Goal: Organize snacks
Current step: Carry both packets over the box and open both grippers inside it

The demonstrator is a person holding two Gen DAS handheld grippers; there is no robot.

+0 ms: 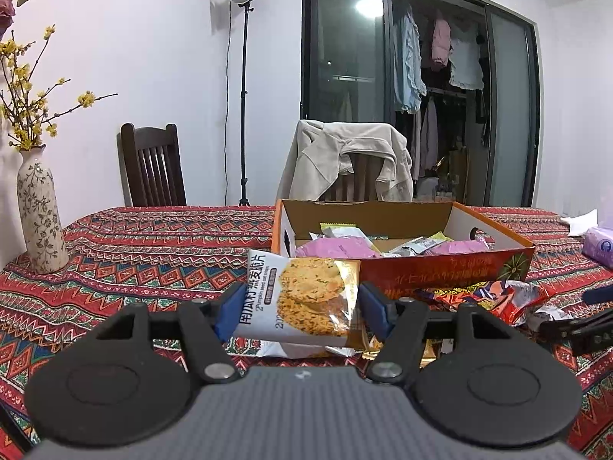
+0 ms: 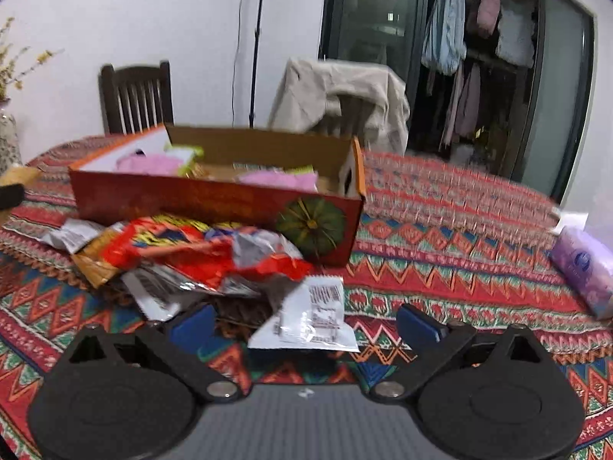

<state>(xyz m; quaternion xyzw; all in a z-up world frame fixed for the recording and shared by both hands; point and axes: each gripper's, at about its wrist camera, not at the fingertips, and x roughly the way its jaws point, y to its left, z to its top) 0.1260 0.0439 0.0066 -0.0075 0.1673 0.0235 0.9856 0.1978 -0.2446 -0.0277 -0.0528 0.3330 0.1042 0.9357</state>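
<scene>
My left gripper (image 1: pixel 300 308) is shut on an oat crisp packet (image 1: pixel 302 299), white and orange with cookie pictures, held above the tablecloth just in front of the red cardboard box (image 1: pixel 440 272). The box holds pink and yellow snack packets (image 1: pixel 337 247). In the right wrist view the box (image 2: pixel 214 199) stands behind a pile of red, silver and gold snack packets (image 2: pixel 184 257). My right gripper (image 2: pixel 302 324) is open, its blue pads either side of a white packet (image 2: pixel 310 318) lying on the cloth at the pile's near edge.
A patterned red tablecloth (image 1: pixel 134 253) covers the table. A flowered vase (image 1: pixel 38 214) stands at the far left. A purple tissue pack (image 2: pixel 586 268) lies at the right. Two chairs (image 1: pixel 153 168) stand behind the table, one draped with a beige jacket (image 1: pixel 345 157).
</scene>
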